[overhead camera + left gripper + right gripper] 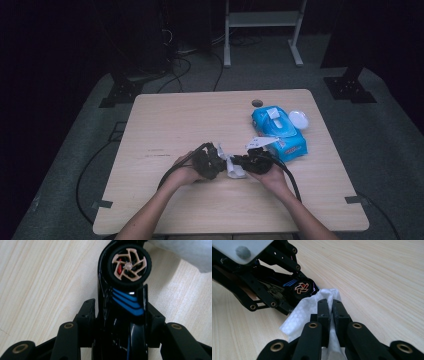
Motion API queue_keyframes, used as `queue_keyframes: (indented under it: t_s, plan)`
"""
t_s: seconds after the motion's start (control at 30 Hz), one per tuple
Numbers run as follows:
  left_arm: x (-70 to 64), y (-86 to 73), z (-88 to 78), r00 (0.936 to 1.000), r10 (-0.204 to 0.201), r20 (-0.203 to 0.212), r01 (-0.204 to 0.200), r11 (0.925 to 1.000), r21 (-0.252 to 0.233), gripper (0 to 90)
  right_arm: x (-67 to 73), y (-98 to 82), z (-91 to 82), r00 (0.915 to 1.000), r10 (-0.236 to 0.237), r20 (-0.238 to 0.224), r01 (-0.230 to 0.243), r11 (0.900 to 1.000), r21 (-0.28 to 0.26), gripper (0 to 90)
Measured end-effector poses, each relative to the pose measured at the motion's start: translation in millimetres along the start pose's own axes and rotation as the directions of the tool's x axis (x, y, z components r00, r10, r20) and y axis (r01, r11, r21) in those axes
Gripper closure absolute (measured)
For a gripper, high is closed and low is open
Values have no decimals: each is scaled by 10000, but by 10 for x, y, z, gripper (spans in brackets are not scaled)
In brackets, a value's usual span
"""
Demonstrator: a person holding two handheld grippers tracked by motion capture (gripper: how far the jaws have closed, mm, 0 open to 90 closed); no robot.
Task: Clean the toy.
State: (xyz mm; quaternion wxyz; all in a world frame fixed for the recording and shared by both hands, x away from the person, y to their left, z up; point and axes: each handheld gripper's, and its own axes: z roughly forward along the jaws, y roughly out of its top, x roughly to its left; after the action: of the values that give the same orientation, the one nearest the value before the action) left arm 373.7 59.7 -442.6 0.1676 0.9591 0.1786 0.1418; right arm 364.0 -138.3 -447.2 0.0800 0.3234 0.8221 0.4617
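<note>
Pale woodgrain table (pixel 175 130), glossy toy car (pixel 120 315), crumpled wipe (pixel 312 307)

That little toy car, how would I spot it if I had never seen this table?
Start at the wooden table and find the person's two hands near its front edge. The left gripper holds the toy car between its jaws, beside the white wet wipe pinched in the right gripper. It is glossy black with blue stripes and a tan-spoked wheel, unlike the blue wipes pack behind.
</note>
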Motion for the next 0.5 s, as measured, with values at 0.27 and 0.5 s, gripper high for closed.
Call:
queue_keyframes:
  t_s: [0.27,0.5]
  plan:
    - [-16,-56,-86,9997,242,-89,-250,9943,-1033,566,-59,17,-77,9997,237,-86,-239,9994,-249,854]
    - [-47,-171,-235,9995,321,-24,-312,9484,-3156,566,-88,99,-261,9990,371,-242,-388,9963,-765,854]
